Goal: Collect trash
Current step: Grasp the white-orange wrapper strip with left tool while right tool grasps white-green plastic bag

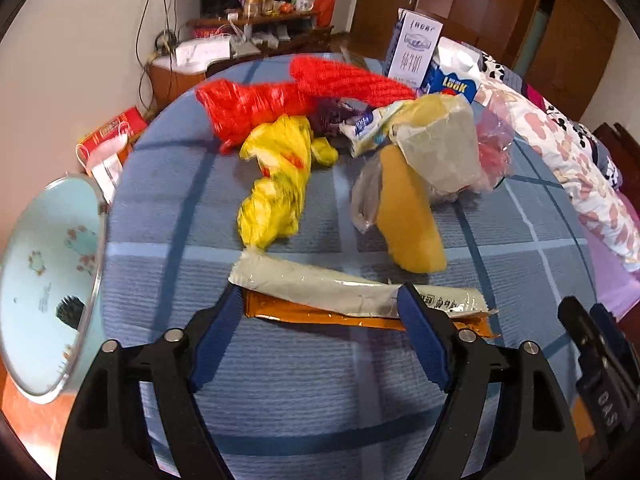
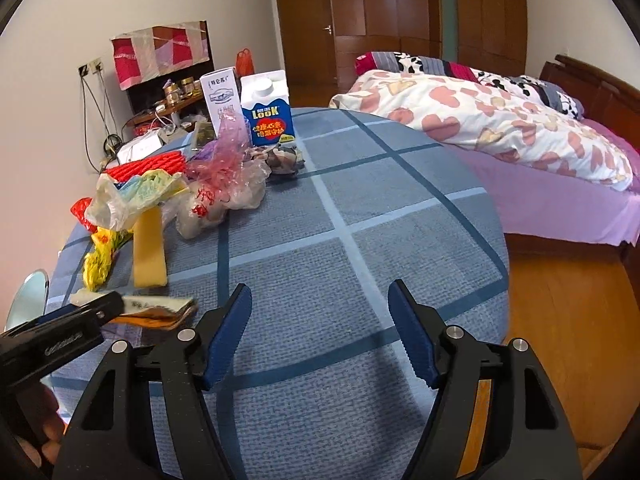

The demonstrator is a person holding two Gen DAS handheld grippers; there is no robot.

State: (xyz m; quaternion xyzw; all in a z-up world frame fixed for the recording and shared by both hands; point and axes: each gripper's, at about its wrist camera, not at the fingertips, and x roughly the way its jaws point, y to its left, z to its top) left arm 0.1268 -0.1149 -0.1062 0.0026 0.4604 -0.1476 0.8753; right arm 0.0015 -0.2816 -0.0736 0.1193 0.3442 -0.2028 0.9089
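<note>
Trash lies on a round table with a blue checked cloth (image 1: 304, 408). My left gripper (image 1: 320, 300) is open, its fingertips on either side of a flat silver wrapper (image 1: 320, 286) lying on an orange wrapper (image 1: 360, 318). Beyond lie a yellow plastic bag (image 1: 280, 184), red netting (image 1: 256, 108), a yellow sponge (image 1: 408, 220) and crumpled wrappers (image 1: 440, 152). My right gripper (image 2: 320, 300) is open and empty over bare cloth (image 2: 400, 220). The left gripper also shows in the right wrist view (image 2: 96, 308).
A pale blue bin with a shiny rim (image 1: 44, 292) stands left of the table. Two cartons (image 1: 416, 50) (image 2: 266, 110) stand at the table's far side beside a pink plastic bag (image 2: 224, 176). A bed (image 2: 520, 140) is to the right, over wooden floor (image 2: 560, 320).
</note>
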